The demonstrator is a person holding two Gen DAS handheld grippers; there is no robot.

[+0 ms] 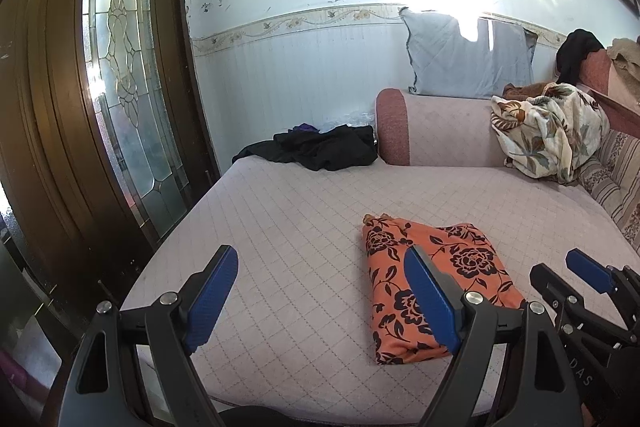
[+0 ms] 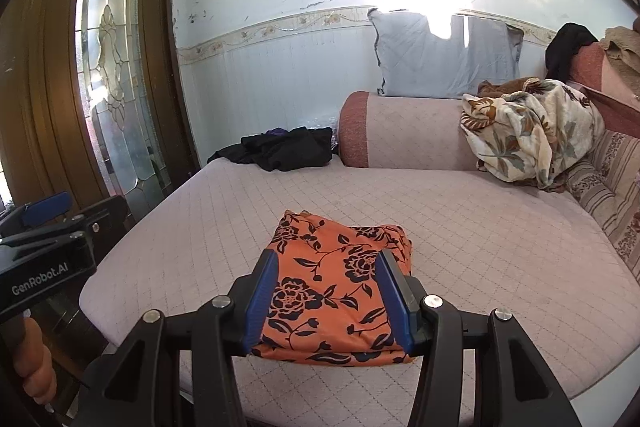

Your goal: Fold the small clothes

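Observation:
A folded orange garment with black flowers (image 1: 436,279) lies flat on the quilted pink sofa seat (image 1: 296,211). My left gripper (image 1: 324,295) is open and empty, held above the seat with its right finger over the garment's left part. In the right wrist view the same garment (image 2: 340,287) lies straight ahead, and my right gripper (image 2: 326,299) is open and empty just above its near half. The right gripper also shows at the right edge of the left wrist view (image 1: 588,279).
A pile of black clothes (image 1: 316,149) lies at the seat's far left corner. A pink armrest bolster (image 1: 436,131), a blue cushion (image 1: 468,55) and a floral blanket (image 1: 548,131) stand at the back right. A wooden door with leaded glass (image 1: 120,67) is on the left.

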